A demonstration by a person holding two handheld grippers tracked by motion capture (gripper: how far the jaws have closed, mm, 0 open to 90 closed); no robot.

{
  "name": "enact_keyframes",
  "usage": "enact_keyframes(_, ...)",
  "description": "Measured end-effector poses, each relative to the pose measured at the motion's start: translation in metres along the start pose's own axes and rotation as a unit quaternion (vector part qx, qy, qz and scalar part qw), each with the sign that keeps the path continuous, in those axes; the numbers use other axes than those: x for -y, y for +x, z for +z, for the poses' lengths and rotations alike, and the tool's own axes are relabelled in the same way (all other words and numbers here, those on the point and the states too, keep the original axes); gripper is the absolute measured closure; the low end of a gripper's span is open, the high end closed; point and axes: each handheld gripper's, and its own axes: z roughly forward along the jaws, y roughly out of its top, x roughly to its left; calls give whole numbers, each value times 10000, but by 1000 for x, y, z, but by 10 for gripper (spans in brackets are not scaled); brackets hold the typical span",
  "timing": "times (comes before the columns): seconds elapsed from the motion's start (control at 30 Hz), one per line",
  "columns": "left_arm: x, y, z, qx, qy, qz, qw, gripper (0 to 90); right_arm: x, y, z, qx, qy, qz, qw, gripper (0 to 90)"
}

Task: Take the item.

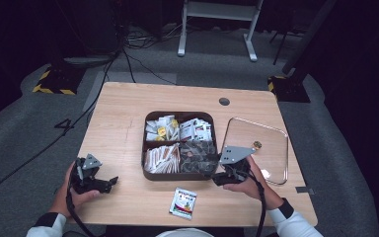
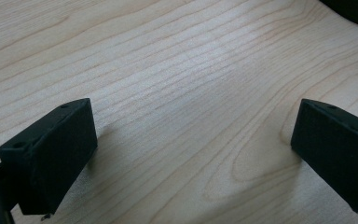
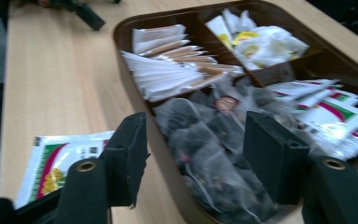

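Observation:
A brown divided tray (image 1: 148, 148) sits mid-table with several compartments of packets. My right gripper (image 1: 216, 176) is open at the tray's front right corner. In the right gripper view its jaws straddle the tray's near wall (image 3: 168, 154), above clear bags of dark tea (image 3: 214, 144). White and brown sachets (image 3: 168, 70) fill the compartment beyond them. A loose green and white packet (image 1: 183, 202) lies on the table in front of the tray, also seen as the packet (image 3: 60, 161) beside the jaws. My left gripper (image 1: 112, 181) rests open on bare wood at the front left; gripper (image 2: 193, 149) holds nothing.
A clear lid (image 1: 256, 148) lies right of the tray with a small round item (image 1: 257, 144) on it. A cable grommet (image 1: 224, 101) sits near the table's far edge. Floor cables and a desk frame (image 1: 217, 24) lie beyond the table.

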Motion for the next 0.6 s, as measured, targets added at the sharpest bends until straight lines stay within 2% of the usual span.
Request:
enact_keyframes(0.2, 0, 0, 0, -1, -1, -1, 10000, 4, 5, -15, -11, 376, -18, 91, 9993, 349)
enact_keyframes(0.6, 0, 0, 0, 3, -1, -2, 10000, 4, 20, -43, -28, 861, -15, 408, 9954, 326)
